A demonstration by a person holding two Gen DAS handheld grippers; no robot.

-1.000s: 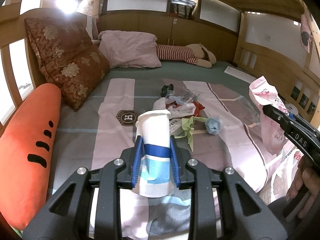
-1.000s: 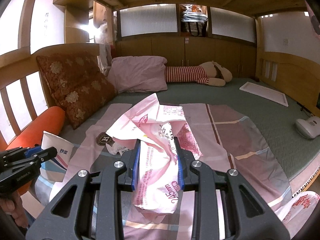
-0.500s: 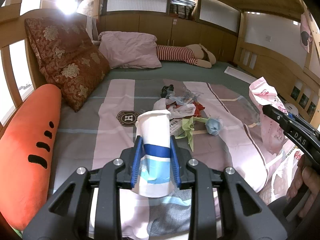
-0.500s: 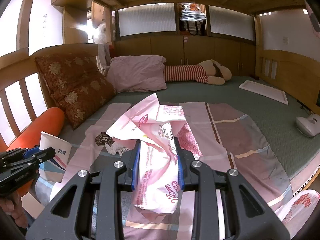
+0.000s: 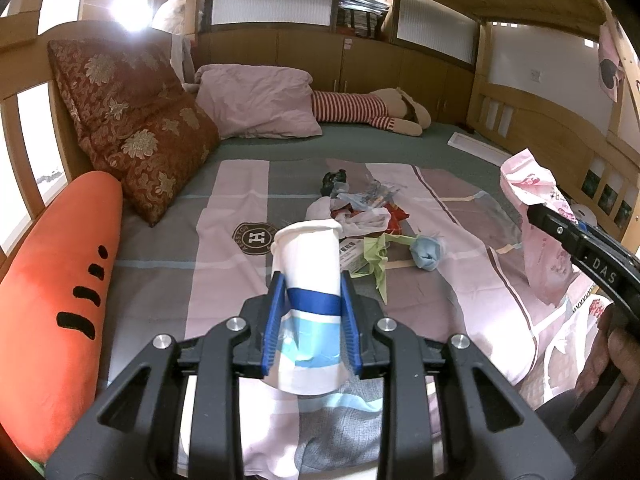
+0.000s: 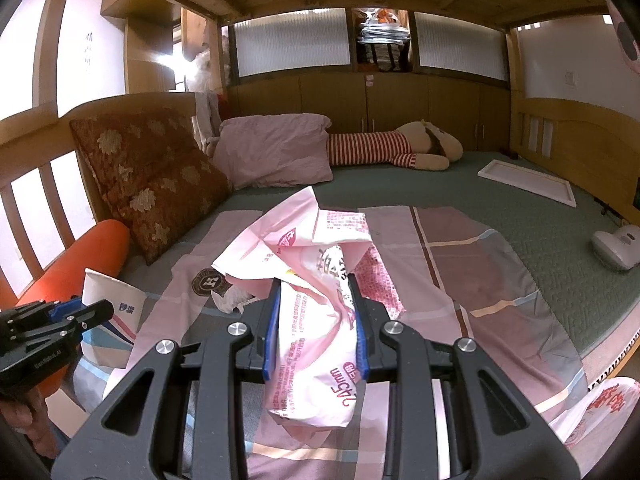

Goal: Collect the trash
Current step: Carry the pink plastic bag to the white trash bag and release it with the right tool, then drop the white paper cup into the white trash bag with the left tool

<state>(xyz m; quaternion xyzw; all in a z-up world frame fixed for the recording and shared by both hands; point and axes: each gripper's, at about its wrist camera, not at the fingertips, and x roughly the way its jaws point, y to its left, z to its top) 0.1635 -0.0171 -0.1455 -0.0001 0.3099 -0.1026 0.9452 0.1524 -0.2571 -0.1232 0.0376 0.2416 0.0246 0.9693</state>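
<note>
Left gripper (image 5: 311,328): your blue pads are clamped on a white paper cup (image 5: 310,280) with blue bands, its sides squashed in, its rim pointing away from you above the bed.
Right gripper (image 6: 316,330): your pads pinch a crumpled pink plastic wrapper (image 6: 308,292) printed with red text; it sticks out past the fingertips.
Trash pile (image 5: 360,216): scraps, a red wrapper, green folded paper and a blue paper rose (image 5: 427,251) lie together mid-bed, well ahead of the cup.
Surface: a patchwork quilt (image 5: 240,216) in pink and grey lies over a green mattress cover (image 6: 540,216).
Room: a wooden bed frame (image 6: 560,136) with slatted rails stands under a wooden ceiling; a brown floral cushion (image 5: 132,128), a pink pillow (image 5: 260,104), a striped plush toy (image 6: 384,148) and an orange carrot plush (image 5: 52,304) line the far and left sides.
Left view only: the trash pile shows in full, with your right gripper side-on at the right edge.
Right view only: a white flat board (image 6: 528,182) and a small white appliance (image 6: 616,248) sit on the mattress cover at right.
Hidden: in the right view the wrapper covers nearly all the pile; only a white scrap shows.
Hard to make out: the small dark item at the pile's far end.
Cut off: your hand under each gripper, at the frame edges.
</note>
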